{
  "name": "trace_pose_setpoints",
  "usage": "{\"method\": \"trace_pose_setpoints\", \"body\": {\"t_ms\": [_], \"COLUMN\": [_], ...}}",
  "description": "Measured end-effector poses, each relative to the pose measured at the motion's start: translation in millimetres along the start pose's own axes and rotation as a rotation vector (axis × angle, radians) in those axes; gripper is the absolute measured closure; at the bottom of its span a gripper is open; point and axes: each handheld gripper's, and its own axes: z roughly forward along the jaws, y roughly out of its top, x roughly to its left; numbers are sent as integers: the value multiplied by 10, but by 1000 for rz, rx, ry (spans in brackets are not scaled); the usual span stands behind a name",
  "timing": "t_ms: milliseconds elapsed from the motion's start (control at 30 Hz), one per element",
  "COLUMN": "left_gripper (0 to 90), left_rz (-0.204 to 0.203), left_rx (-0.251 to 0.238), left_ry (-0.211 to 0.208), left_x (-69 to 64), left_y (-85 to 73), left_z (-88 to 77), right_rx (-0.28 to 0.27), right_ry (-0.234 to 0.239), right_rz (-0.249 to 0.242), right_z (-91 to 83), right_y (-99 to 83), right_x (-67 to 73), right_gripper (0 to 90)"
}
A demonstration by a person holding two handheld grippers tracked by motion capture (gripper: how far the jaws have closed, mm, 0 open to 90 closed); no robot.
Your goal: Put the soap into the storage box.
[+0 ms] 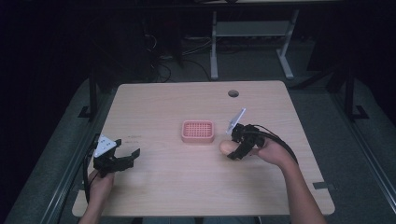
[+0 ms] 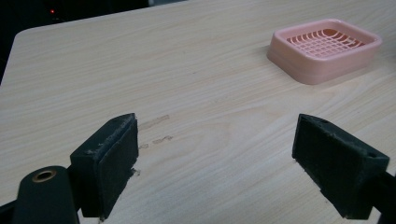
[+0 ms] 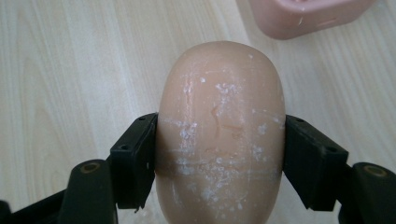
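On the table [image 1: 154, 186], just right of the pink dish [image 1: 198, 131], the right gripper [image 1: 235, 148] clamps a bar of soap [image 3: 220, 126] between both jaws. The left gripper [image 1: 127, 157] rests spread wide apart, holding nothing.

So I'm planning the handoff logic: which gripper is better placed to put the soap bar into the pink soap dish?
Right. The right gripper already has its jaws closed on the soap bar, beside the pink soap dish. The left gripper is open, holds nothing and sits farther away.
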Motion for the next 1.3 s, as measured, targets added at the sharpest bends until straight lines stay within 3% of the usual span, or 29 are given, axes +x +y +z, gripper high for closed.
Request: {"method": "trace_pose_setpoints", "body": {"t_ms": [1300], "left_gripper": [142], "left_rz": [-7], "left_rx": [-3], "left_ry": [-3], "left_x": [0], "left_y": [-2], "left_z": [8], "right_rx": [2], "right_ry": [17], "right_rz": [-67], "right_z": [132], "right_y": [618], "right_x": [-262], "right_gripper": [317]}}
